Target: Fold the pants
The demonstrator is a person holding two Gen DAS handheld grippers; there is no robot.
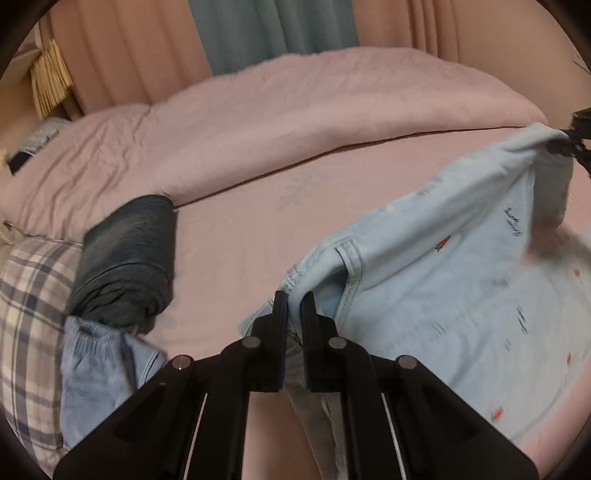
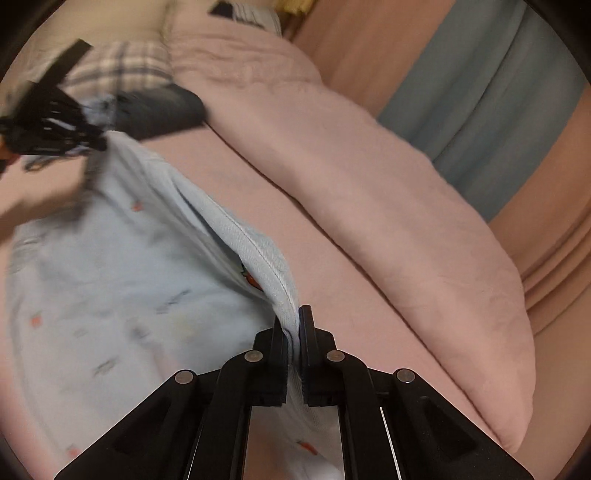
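Observation:
Light blue pants (image 1: 443,269) with small red and dark prints hang lifted above a pink bed (image 1: 240,236). My left gripper (image 1: 294,301) is shut on one stitched edge of the pants, and cloth runs down between its fingers. My right gripper (image 2: 293,319) is shut on the opposite hem of the pants (image 2: 122,280). Each gripper shows in the other's view: the right gripper (image 1: 565,142) pinches the far corner at the right edge, the left gripper (image 2: 99,142) holds its corner at the upper left. The cloth stretches between them.
A folded dark denim garment (image 1: 129,258) lies on the bed at left, beside a plaid cloth (image 1: 29,306) and another light blue garment (image 1: 96,365). A rolled pink duvet (image 1: 280,125) lies across the far side. Pink and grey-blue curtains (image 1: 273,29) hang behind.

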